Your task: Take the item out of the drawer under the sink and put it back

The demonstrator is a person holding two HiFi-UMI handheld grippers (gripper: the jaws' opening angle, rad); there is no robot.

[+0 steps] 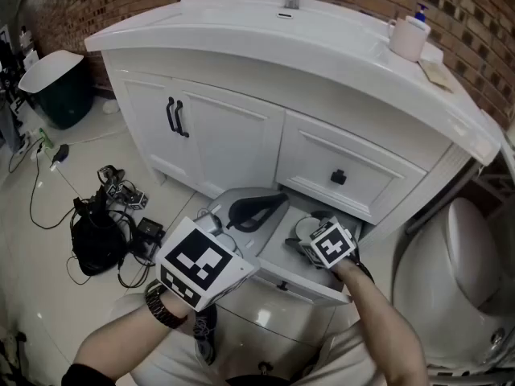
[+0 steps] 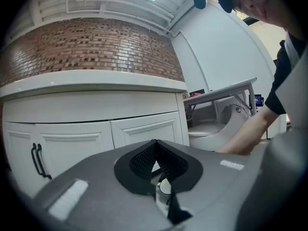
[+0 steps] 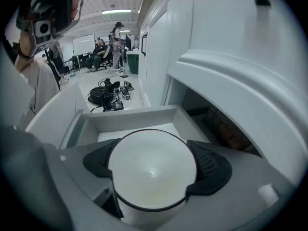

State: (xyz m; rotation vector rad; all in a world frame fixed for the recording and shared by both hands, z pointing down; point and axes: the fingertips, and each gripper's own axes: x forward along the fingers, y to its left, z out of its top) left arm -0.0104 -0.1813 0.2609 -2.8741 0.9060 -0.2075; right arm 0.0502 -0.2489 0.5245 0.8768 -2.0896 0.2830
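In the open drawer [image 3: 129,120], right claw [image 3: 154,163] wide, pads gripping a white bowl [image 3: 150,177], left claw [image 2: 155,153] closed, empty.

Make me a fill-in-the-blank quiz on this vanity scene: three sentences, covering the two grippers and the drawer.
1. The right gripper has its jaws closed on a white ____, with one pad on each side of it.
2. The drawer under that gripper, in the white vanity, is not closed but ____.
3. The left gripper holds nothing, and its jaws are not open but ____.

Missing words: bowl; open; shut.
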